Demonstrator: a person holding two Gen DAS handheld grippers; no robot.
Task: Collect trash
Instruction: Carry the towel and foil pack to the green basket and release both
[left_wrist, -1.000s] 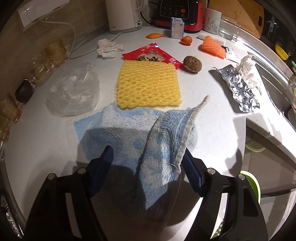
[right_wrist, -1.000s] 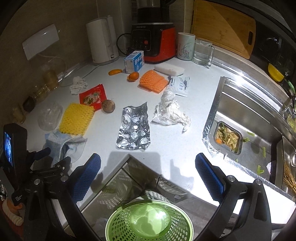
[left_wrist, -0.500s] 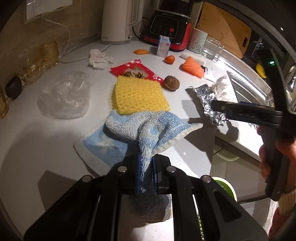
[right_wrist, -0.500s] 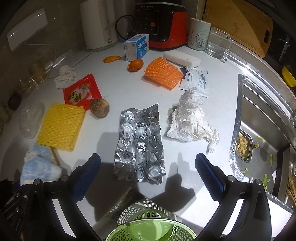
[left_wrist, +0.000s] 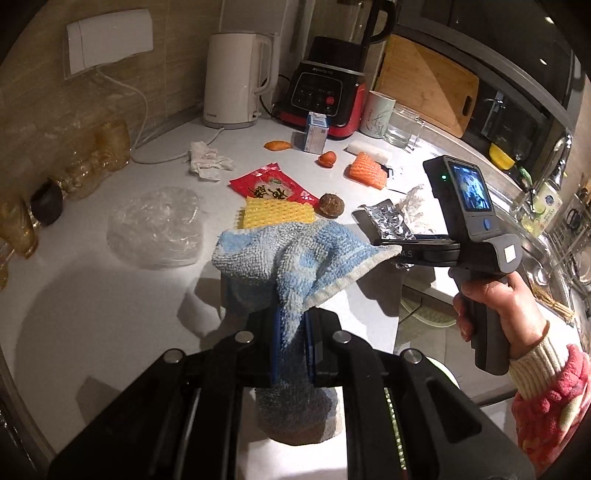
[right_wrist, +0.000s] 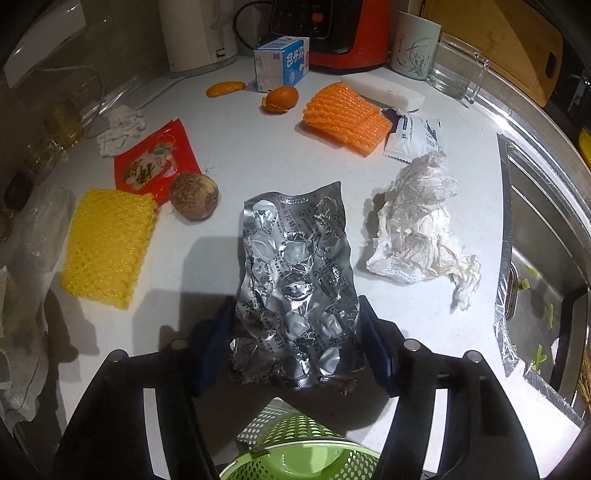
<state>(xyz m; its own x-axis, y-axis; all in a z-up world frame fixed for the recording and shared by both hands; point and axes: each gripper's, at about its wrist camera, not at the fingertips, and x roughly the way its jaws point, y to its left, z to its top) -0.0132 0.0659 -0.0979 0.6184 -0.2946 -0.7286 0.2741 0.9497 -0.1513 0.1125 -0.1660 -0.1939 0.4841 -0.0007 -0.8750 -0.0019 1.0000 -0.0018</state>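
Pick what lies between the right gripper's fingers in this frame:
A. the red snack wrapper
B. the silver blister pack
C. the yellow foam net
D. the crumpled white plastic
B: in the right wrist view the silver blister pack lies between the right gripper's blue fingers, which flank its near end without visibly pinching it.

Crumpled silver blister sheet (right_wrist: 295, 291) flat on counter, blue towel (left_wrist: 295, 254) bunched, lifted

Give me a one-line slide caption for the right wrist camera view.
Right gripper straddles a crumpled foil blister sheet at the counter edge, above a green basket.
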